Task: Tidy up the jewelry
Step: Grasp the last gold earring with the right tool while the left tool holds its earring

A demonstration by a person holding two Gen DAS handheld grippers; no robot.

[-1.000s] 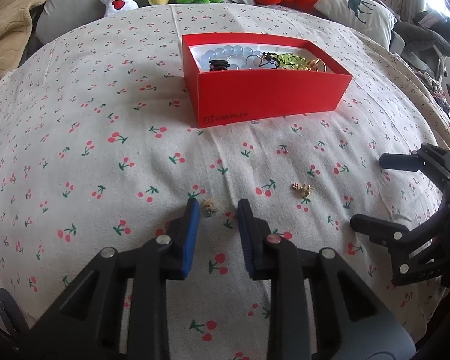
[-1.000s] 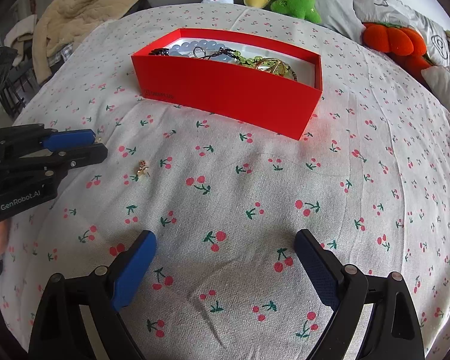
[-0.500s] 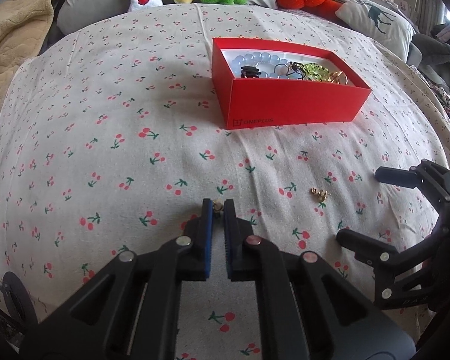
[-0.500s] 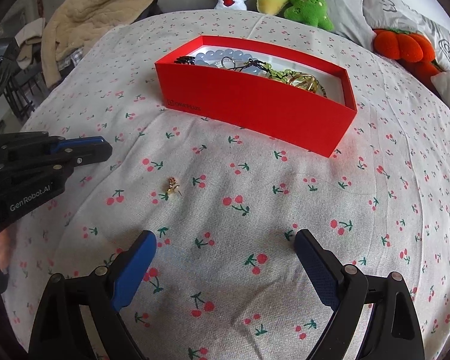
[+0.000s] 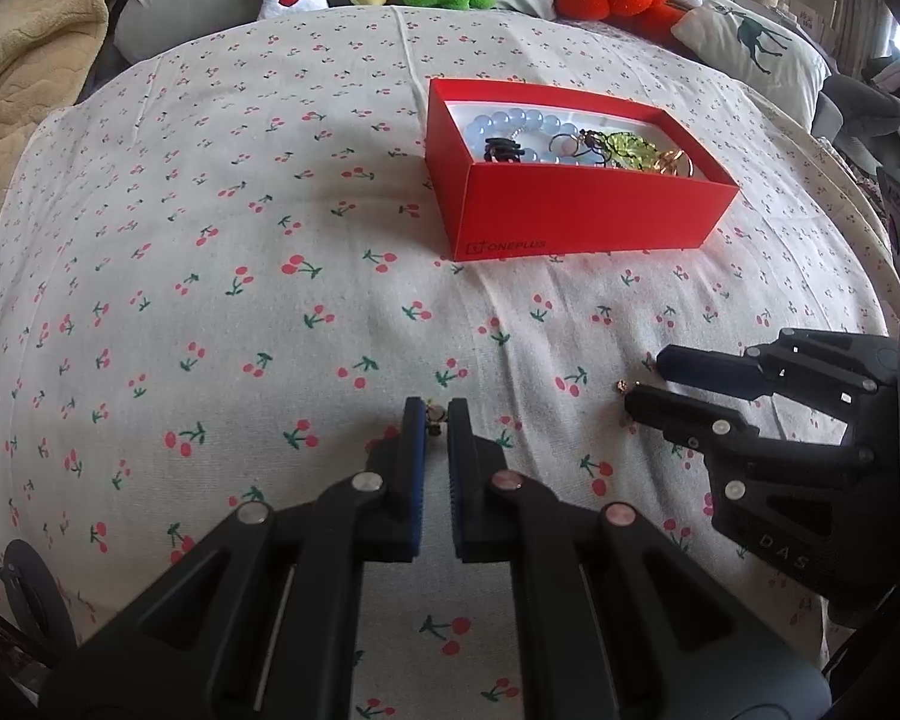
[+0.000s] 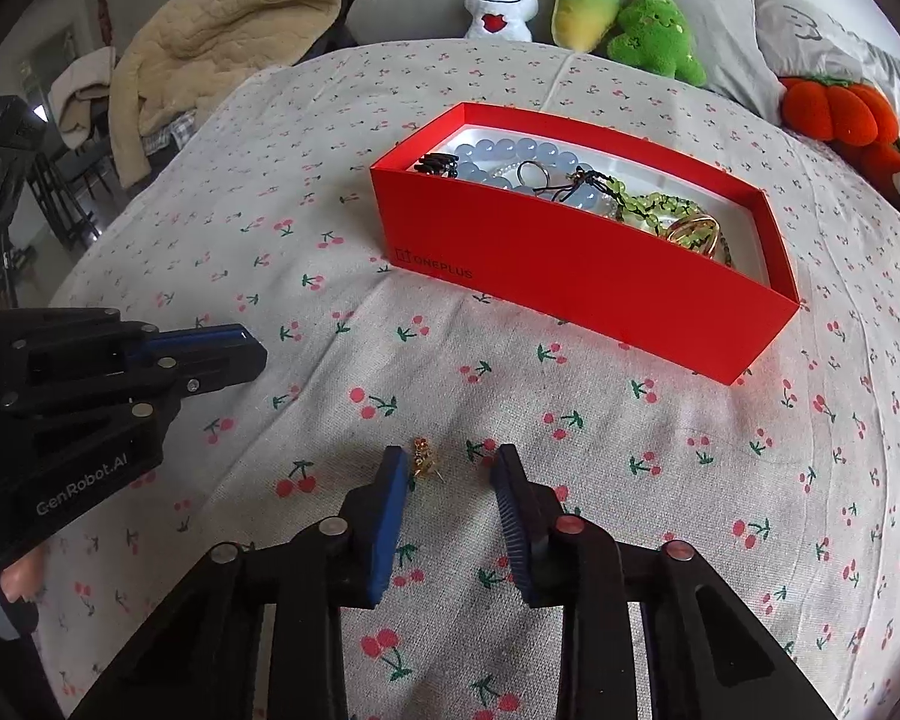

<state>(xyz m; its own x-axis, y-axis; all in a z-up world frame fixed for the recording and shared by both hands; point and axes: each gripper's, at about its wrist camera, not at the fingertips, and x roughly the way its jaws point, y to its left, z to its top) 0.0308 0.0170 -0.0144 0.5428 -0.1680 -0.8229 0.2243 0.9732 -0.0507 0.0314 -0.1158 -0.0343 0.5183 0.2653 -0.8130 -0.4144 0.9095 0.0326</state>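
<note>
Two handheld grippers are working over a bed covered with a cherry-print sheet (image 5: 222,192). The left gripper (image 5: 436,414) is pinching a tiny gold-coloured earring (image 5: 433,413) between its fingertips, its jaws drawn together on it, just above the sheet. The right gripper (image 6: 447,465) is pointing down at the sheet and its jaws are closing; a second small gold earring (image 6: 423,461) is lying on the cloth between them, just beside the left-hand blue pad (image 6: 390,498) and apart from the other pad. Whether that nearer pad is touching it I cannot tell.

Ahead of both grippers, well beyond their fingertips, a red box (image 6: 570,267) is sitting open on the sheet. Inside it are lying a pale blue bead bracelet (image 6: 510,153), a green bead strand (image 6: 654,204), a small black piece (image 6: 438,164) and a gold ring-shaped piece (image 6: 696,231). Farther off, plush toys (image 6: 588,12) are lining the head of the bed.
</note>
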